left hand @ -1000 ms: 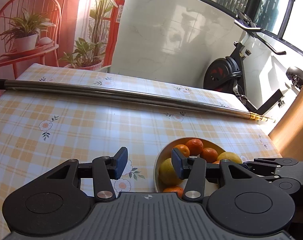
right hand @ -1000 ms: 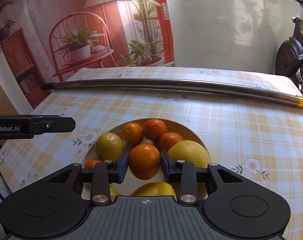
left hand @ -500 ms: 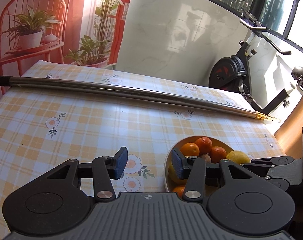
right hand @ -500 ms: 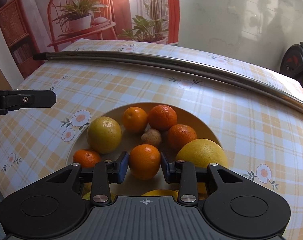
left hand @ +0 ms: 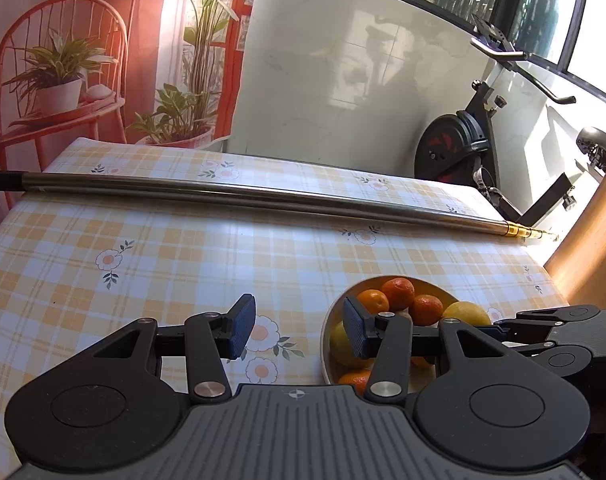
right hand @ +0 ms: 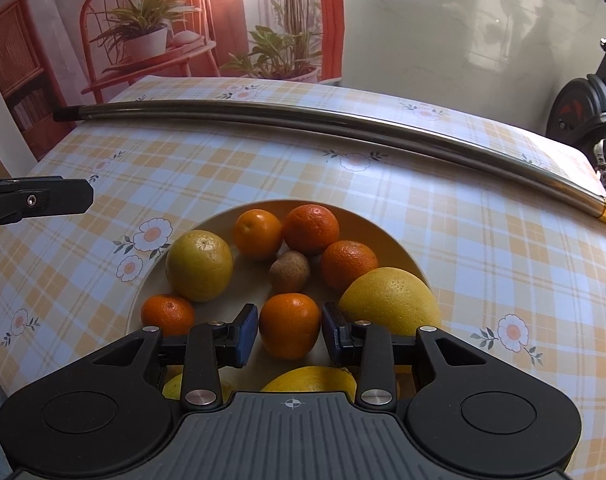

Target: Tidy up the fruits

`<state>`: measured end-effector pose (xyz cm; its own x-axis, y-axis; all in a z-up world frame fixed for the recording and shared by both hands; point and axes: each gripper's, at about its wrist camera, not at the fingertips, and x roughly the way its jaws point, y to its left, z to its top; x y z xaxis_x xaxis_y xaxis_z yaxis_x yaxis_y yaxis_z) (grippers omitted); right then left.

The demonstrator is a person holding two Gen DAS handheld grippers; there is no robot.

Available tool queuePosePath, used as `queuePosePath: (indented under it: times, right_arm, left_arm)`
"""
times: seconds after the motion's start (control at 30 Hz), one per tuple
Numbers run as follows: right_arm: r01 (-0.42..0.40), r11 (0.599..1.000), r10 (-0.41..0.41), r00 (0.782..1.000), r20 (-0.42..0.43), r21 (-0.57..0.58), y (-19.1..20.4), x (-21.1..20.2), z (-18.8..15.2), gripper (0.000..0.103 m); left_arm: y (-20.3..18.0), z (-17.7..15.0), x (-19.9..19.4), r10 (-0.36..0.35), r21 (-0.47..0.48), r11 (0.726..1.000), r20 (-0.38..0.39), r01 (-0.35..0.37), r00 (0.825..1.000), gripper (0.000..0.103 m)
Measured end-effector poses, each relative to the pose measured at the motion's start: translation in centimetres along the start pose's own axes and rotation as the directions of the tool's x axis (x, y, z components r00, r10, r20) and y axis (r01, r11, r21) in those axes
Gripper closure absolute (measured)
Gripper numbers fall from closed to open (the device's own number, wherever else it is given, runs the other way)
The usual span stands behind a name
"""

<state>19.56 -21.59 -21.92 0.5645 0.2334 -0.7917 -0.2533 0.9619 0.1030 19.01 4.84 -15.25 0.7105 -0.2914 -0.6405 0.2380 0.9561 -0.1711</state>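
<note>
- Fruits sit piled in a pale bowl (right hand: 387, 232) on the checked surface (right hand: 443, 208); one orange (right hand: 289, 326) sits right between the fingers of the right claw (right hand: 290, 334), both blue pads up against its sides, so that claw is clamped on it.
- No brand or writing readable anywhere that I can spot, only a small crosshair mark on each claw body.
- Hard to see stuff: two yellow fruits at the bowl's near edge are mostly hidden under the right claw's body, and a small brownish fruit (right hand: 289, 266) in the middle I can't identify.
- Around the held orange: a big yellow citrus (right hand: 389, 300) to its right, a greenish-yellow one (right hand: 199, 265) to the left, and smaller oranges behind.
- Left claw (left hand: 299, 330) hangs just left of the bowl, fingers partly apart with nothing between them, only flowered cloth below; its right finger covers part of the bowl in the left wrist view.
- A long metal pole (right hand: 303, 118) lies across the far side of the surface, well apart from the bowl, with both ends cut off or past the edge.
</note>
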Motion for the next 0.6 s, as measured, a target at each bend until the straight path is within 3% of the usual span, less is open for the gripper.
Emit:
queuePosePath:
  times: [0.27, 0.37, 0.47, 0.57, 0.6]
  right_arm:
    - [0.026, 0.999, -0.028, 0.998, 0.061, 0.037, -0.4, -3.5, 0.0, 0.069]
    - [0.031, 0.998, -0.036, 0.996, 0.085, 0.059, -0.8, -4.7, 0.0, 0.062]
    - [0.043, 0.997, -0.050, 0.993, 0.107, 0.069, -1.1, -5.8, -0.3, 0.054]
    - [0.049, 0.996, -0.058, 0.990, 0.126, 0.074, -1.1, -7.0, -0.5, 0.045]
    - [0.051, 0.996, -0.061, 0.989, 0.135, 0.076, -1.1, -7.3, -0.5, 0.036]
  left_arm:
    - [-0.6, 0.2, -1.4, 0.005, 0.027, 1.000, 0.027, -0.005, 1.000, 0.048]
    - [-0.9, 0.3, -1.9, 0.005, 0.039, 0.999, 0.038, -0.006, 0.999, 0.047]
    - [-1.3, 0.4, -2.5, -0.003, 0.059, 0.998, 0.048, 0.000, 0.999, 0.037]
    - [-1.7, 0.7, -3.3, -0.018, 0.078, 0.997, 0.061, 0.013, 0.998, 0.019]
    - [-1.8, 0.9, -3.7, -0.019, 0.080, 0.997, 0.071, 0.013, 0.997, 0.012]
